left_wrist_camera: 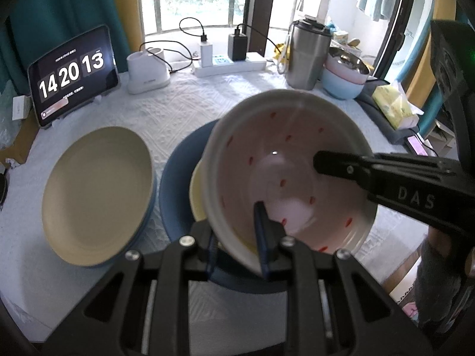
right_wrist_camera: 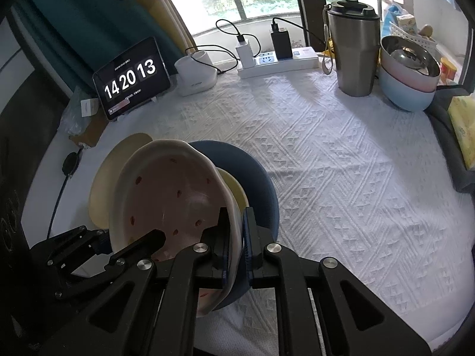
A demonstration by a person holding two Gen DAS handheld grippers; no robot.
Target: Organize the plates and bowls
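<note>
Both the left gripper [left_wrist_camera: 237,237] and right gripper [right_wrist_camera: 236,237] clamp the empty red-flecked pink ceramic bowl's [left_wrist_camera: 285,178] rim, above a yellow dish [left_wrist_camera: 197,195] inside a dark blue plate [left_wrist_camera: 175,184].

Both wrist-mounted, close, angled down toward the window; shared: spotted bowl [left_wrist_camera: 285,175], tabletop [right_wrist_camera: 341,160], clock tablet [left_wrist_camera: 71,74].

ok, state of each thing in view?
speckled bowl: tilted, held over the blue plate
left gripper: shut on the bowl's rim
right gripper: shut on the bowl's rim
blue plate: flat on the table
cream plate: resting flat
tablet: on
</note>
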